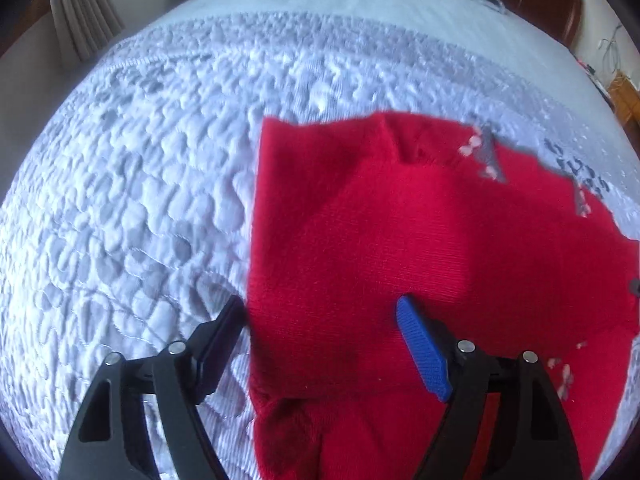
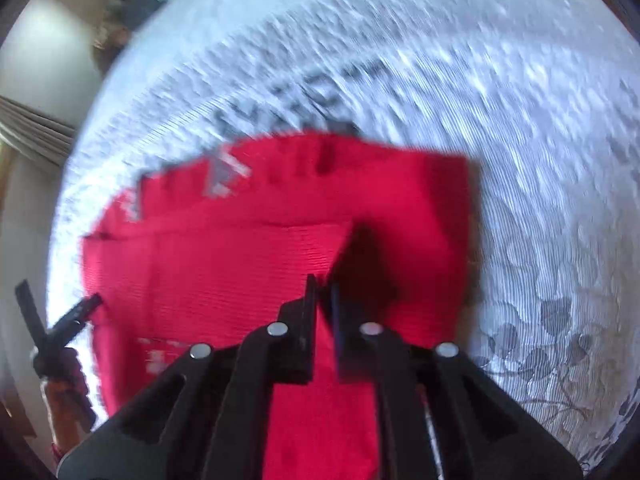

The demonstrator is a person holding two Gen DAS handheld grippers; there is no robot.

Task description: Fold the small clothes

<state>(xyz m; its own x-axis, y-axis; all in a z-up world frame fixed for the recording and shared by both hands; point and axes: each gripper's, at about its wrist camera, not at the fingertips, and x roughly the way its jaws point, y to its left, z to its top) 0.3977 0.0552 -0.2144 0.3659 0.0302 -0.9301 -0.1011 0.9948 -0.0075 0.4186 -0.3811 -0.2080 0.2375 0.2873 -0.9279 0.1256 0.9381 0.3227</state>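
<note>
Item: red knit garment (image 1: 400,240), small, lying on the white quilted bedspread (image 1: 120,200), partly folded already. A straight folded edge runs down its left side in the left wrist view, and a second layer lies across it in the right wrist view. A grey-and-white pattern (image 1: 486,152) shows along the far edge.

Left gripper (image 1: 320,312): you hold it with jaws wide, pointing steeply down over the garment's near left edge. One finger hangs over the bedspread just beside the cloth, the blue-padded one (image 1: 424,352) over the red knit. Nothing is pinched.

Right gripper (image 2: 322,308): jaws drawn narrow, with red cloth running up between them. It looks closed on a fold of the garment (this view is motion-blurred, so the pinch itself is a judgement).

Step in hand: a fold across the garment, your right hand carrying a flap, your left freed and standing by.

Next move calls for: laying the right-hand flap flat and square to the folded edge, then letting go. Your left needs to come down on the near edge and close if a further fold is wanted.
</note>
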